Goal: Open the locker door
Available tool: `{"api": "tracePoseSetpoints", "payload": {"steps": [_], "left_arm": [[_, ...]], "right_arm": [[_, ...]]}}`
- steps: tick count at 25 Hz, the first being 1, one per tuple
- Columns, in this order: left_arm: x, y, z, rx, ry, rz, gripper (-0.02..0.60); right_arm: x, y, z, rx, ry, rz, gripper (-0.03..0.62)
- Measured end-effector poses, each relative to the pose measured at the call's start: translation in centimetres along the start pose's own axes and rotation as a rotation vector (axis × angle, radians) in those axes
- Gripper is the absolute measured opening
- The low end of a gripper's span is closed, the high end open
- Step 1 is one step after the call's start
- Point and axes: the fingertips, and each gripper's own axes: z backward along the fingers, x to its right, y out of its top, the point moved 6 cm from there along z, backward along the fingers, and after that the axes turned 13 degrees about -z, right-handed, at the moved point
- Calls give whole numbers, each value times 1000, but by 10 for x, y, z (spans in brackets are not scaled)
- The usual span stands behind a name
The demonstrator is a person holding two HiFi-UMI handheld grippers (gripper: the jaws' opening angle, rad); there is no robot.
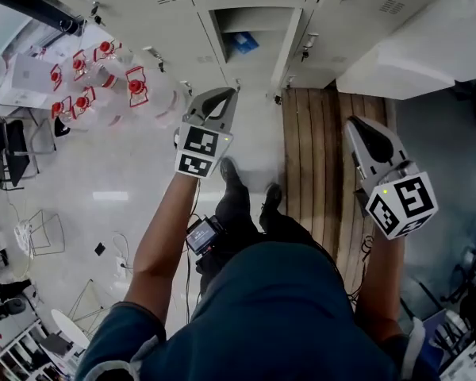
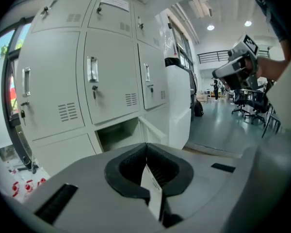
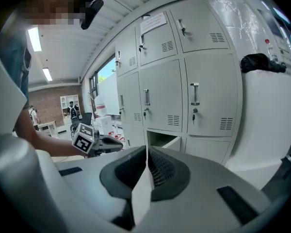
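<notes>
Both grey plastic grippers, left and right, are pinched closed on nothing. Pale grey metal locker door at top centre hangs open.

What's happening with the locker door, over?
Left gripper shut, empty. Right gripper shut, empty. Low locker door already swung open. Nothing in the way in view.
</notes>
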Motion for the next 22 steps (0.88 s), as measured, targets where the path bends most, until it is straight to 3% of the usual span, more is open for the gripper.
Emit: {"api": "tracePoseSetpoints", "payload": {"steps": [13, 22], "left_arm": [[-36, 75, 138, 108, 133, -23, 17], [-29, 140, 196, 203, 165, -82, 17]], "right_arm": [[-39, 42, 36, 61, 130, 28, 37], [-59, 79, 59, 120, 214, 59, 37]]}}
